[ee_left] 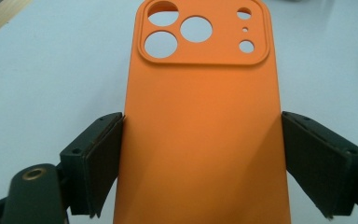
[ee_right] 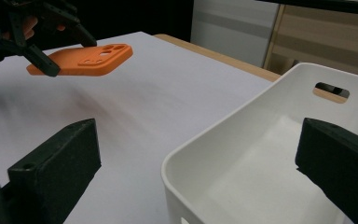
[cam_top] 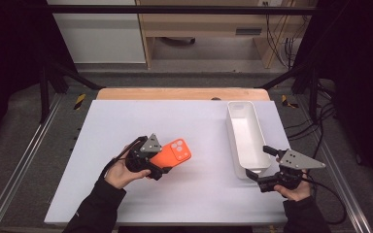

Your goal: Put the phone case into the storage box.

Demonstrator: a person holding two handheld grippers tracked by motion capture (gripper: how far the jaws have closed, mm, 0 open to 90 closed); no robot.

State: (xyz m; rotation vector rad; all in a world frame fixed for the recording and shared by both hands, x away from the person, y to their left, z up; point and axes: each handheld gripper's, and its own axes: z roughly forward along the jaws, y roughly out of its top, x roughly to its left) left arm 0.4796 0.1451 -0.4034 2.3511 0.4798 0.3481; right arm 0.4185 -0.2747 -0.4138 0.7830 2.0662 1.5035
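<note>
Both left gripper (ee_left: 200, 158) fingers clamp the orange phone case's (ee_left: 200, 121) long edges; right gripper (ee_right: 205, 172) fingers stand apart.

White table (cam_top: 184, 194) w/ a wood strip (cam_top: 175, 93) along its far edge. On it, right side: long white bin (cam_top: 245, 138), open top, running front-to-back, handle slot in its end wall. Dark floor around the table. Rest of the tabletop surface bare white.
</note>
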